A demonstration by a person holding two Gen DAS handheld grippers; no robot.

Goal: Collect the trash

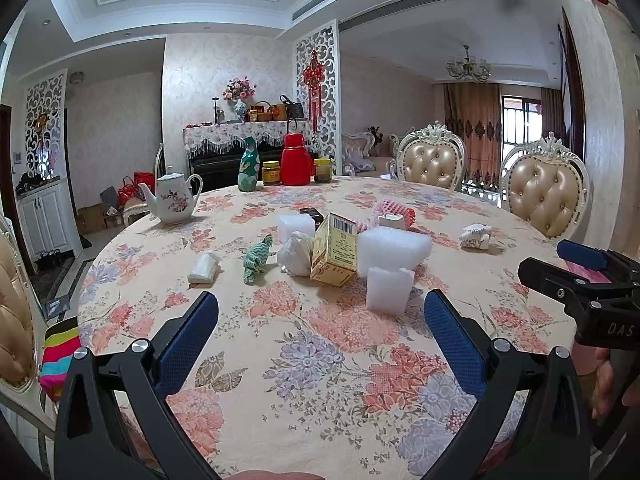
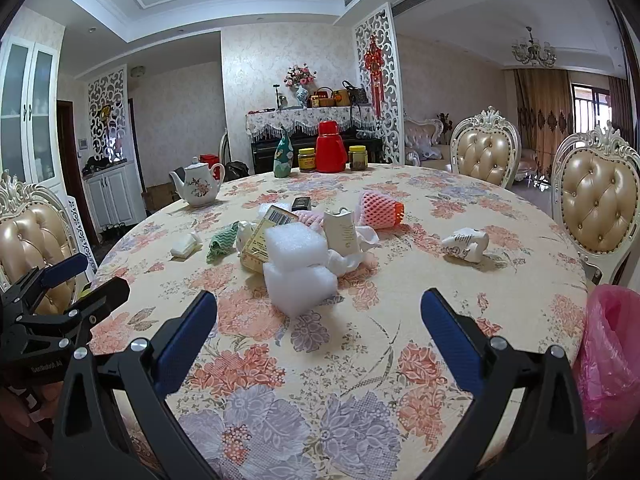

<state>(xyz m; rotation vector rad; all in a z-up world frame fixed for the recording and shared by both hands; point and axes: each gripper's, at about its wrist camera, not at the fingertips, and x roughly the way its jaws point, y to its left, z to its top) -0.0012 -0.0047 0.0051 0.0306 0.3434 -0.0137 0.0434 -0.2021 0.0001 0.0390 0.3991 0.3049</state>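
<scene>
A round table (image 1: 320, 360) under a floral cloth fills a dining room. At its middle lies a trash heap: white foam blocks (image 2: 298, 258), a yellow box (image 1: 335, 252) leaning just left of them, a green wrapper (image 1: 256, 258) further left, pink net sleeves (image 2: 380, 209) behind. A crumpled carton (image 2: 466, 245) lies apart to the right. The left gripper (image 1: 320, 320) and the right gripper (image 2: 318, 316) both hover spread wide and empty, short of the foam. A pink bag (image 2: 612, 360) hangs at the table's right edge.
</scene>
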